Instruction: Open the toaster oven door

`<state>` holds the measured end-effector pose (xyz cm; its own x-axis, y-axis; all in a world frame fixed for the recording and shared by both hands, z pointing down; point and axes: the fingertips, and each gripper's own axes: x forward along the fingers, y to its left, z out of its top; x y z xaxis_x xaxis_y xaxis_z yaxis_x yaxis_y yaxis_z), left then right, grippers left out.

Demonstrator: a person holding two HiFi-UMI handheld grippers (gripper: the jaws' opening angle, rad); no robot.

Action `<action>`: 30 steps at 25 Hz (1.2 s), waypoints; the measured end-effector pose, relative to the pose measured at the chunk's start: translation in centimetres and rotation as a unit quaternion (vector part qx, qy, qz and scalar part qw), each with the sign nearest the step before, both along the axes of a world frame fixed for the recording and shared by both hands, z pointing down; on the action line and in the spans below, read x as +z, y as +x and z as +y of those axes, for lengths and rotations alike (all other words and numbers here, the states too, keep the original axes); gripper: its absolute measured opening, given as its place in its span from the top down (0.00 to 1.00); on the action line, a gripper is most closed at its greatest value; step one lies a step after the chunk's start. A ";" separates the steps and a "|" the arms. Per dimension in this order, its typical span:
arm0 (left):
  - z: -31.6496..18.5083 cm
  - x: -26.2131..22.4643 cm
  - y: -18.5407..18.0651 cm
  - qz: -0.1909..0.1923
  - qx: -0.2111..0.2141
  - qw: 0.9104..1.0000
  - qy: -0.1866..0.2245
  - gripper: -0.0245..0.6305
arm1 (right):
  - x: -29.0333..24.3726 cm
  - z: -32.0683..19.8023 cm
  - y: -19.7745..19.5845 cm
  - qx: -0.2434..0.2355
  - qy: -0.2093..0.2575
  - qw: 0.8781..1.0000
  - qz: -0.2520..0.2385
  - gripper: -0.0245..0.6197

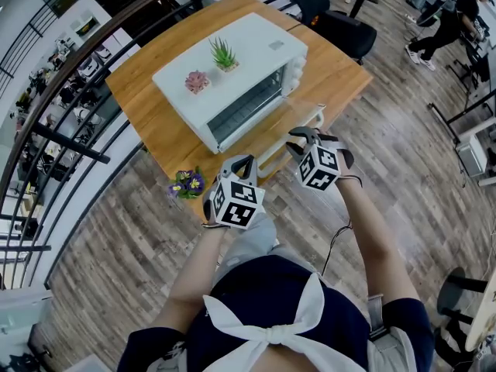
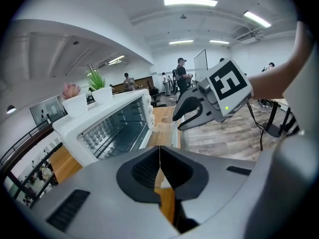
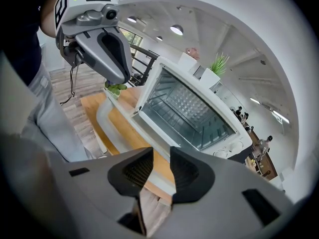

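Two grippers were in your hands at the near edge of the wooden table (image 1: 151,111). The left gripper (image 2: 159,152) had its jaws pressed fully together with nothing between them, and it hung just off the table's corner, beside a small pot of purple flowers (image 1: 187,183). The right gripper (image 3: 160,156) had its jaws partly apart. Through the gap you could see the outer edge of the door (image 1: 273,155), but the pads weren't pressing on it. The white toaster oven (image 1: 232,72) sat in the middle of the table. Its glass door was already folded down flat toward you, leaving the rack inside in plain sight. A spiky green plant (image 1: 224,53) and a pink one (image 1: 197,80) stood on top of the oven.
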<state>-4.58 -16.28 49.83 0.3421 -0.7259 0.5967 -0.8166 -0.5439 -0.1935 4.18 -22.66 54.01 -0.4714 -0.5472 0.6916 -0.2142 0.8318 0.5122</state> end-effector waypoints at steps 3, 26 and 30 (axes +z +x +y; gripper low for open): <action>-0.1 0.1 -0.2 0.005 -0.004 1.000 -0.003 0.93 | 0.5 0.2 0.3 0.004 -0.004 1.000 -0.001 0.79; 0.0 1.9 -1.6 0.010 -0.012 1.000 -0.022 0.93 | 3.5 1.6 1.7 0.015 -0.027 1.000 0.002 0.78; -0.2 2.1 -1.6 0.014 -0.013 1.000 -0.022 0.93 | 4.3 1.9 2.0 0.018 -0.032 0.999 0.008 0.77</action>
